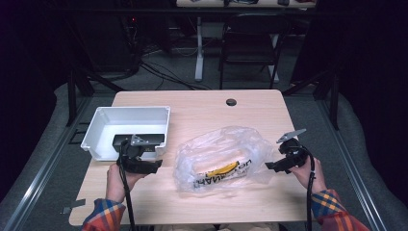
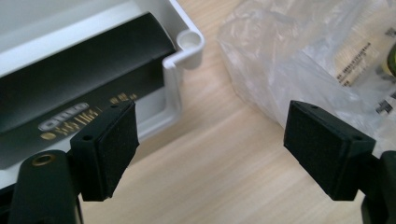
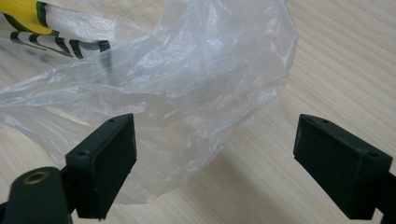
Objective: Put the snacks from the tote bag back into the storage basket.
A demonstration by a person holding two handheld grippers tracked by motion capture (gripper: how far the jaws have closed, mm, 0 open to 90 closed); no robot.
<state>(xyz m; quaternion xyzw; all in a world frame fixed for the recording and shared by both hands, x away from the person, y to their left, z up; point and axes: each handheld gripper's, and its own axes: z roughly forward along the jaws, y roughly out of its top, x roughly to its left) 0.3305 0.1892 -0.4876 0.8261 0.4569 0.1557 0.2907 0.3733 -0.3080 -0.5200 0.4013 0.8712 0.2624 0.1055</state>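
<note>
A crumpled clear plastic bag lies mid-table with a yellow and black printed packet inside. To its left stands a white bin holding a flat black box. My left gripper hovers at the bin's near right corner, open, pointing toward the bag. In the left gripper view its empty jaws frame bare wood between the bin corner and the bag. My right gripper sits open at the bag's right edge. In the right gripper view the bag's loose film lies between the jaws, unpressed.
The wooden table has a round cable hole near its far edge. A folding chair and a desk leg stand on the floor beyond. Both forearms in plaid sleeves enter from the near edge.
</note>
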